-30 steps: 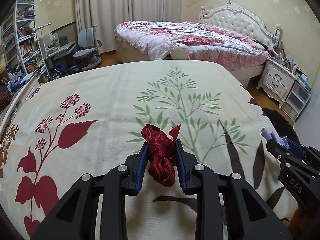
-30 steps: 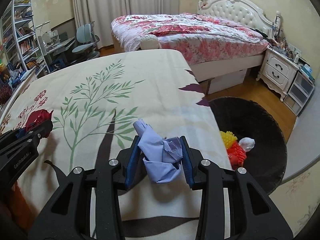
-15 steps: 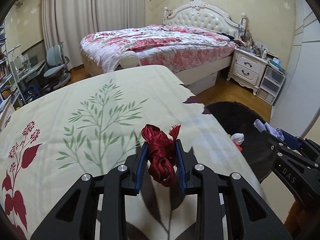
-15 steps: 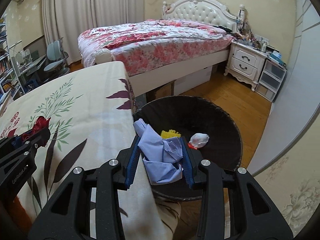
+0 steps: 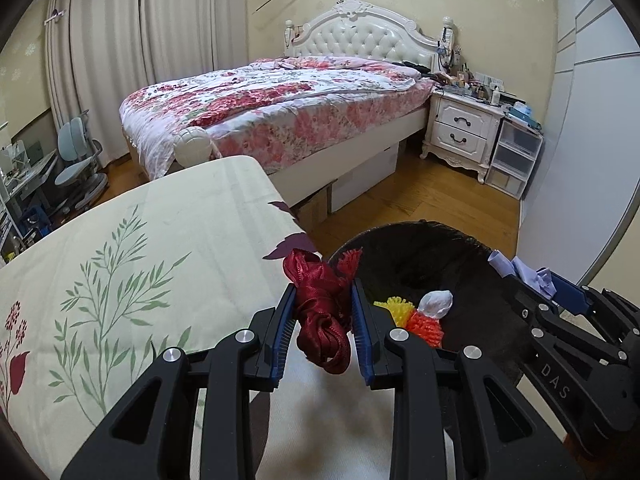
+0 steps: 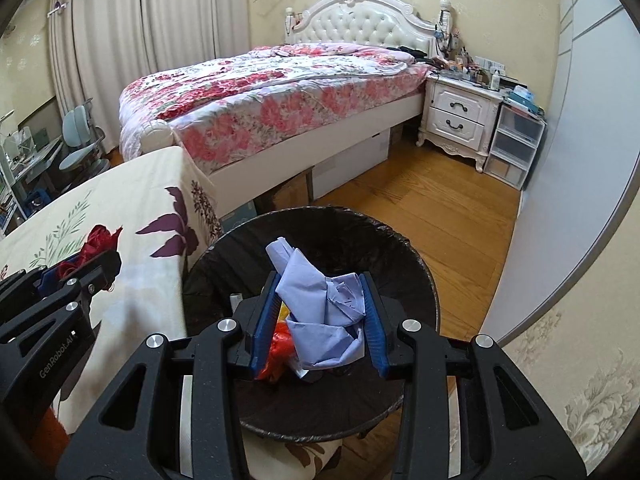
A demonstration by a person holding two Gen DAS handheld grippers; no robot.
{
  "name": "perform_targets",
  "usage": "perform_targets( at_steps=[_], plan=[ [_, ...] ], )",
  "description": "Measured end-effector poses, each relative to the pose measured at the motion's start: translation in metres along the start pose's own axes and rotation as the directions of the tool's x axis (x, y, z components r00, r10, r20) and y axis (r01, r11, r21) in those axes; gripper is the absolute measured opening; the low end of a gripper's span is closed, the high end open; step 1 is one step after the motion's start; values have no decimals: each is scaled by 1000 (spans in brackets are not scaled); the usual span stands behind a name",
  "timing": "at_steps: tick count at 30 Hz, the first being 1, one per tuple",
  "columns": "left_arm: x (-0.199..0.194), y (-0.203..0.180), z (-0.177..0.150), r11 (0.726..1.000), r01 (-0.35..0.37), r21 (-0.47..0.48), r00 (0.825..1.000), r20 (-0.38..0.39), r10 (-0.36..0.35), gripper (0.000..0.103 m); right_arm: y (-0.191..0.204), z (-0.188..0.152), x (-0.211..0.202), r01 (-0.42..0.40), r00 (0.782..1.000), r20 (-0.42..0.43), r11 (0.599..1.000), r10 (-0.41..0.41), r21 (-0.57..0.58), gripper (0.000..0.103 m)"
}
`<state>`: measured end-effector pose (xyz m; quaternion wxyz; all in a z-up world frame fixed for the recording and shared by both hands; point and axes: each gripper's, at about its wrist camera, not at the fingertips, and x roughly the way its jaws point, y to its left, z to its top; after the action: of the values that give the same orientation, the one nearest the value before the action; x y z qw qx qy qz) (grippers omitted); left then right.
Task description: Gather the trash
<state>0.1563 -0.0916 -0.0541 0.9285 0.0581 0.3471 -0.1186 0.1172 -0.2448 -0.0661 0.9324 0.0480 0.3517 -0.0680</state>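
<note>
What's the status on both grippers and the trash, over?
Left gripper clamps red ribbon, short of bin. Right gripper clamps blue paper wad over bin. Nothing blocking.

We saw a bundled dark red ribbon (image 5: 322, 312) with frayed ends pinched upright between blue pads, hanging over the edge of the floral cloth just beside the bin. A crumpled lilac paper wad (image 6: 322, 312) was clamped above the round bin (image 6: 404, 256) with its black liner, where yellow and orange fuzzy scraps (image 5: 416, 320) and a white wad (image 5: 437, 303) lay.
</note>
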Motion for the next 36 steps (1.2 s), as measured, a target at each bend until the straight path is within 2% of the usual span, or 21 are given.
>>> perform_targets(
  at_steps=[16,20,21,24,28,30,32,36],
  plan=[
    [27,-22,18,998,8,60,1000,-4,-8,32,-24,8,18,12,1000,-16,999,-11,47,39],
    [25,-22,16,998,2,62,1000,6,-2,51,-26,8,18,20,1000,-13,998,-19,57,41],
    [24,-23,16,998,0,66,1000,10,-1,54,-26,8,17,24,1000,-11,998,-23,58,47],
    [22,-24,16,997,-8,74,1000,24,6,70,-28,8,15,29,1000,-7,998,-29,59,50],
    [19,-24,17,997,-12,74,999,37,9,76,-30,8,11,45,999,4,997,-45,67,52],
    [18,-23,17,997,-17,72,999,39,15,79,-32,9,9,54,998,12,996,-55,68,58],
    [17,-21,18,997,-24,68,999,46,21,81,-32,10,6,72,997,19,995,-73,65,59],
    [13,-16,19,998,-26,50,998,55,23,83,-32,12,1,95,995,34,993,-97,64,72]
  ],
)
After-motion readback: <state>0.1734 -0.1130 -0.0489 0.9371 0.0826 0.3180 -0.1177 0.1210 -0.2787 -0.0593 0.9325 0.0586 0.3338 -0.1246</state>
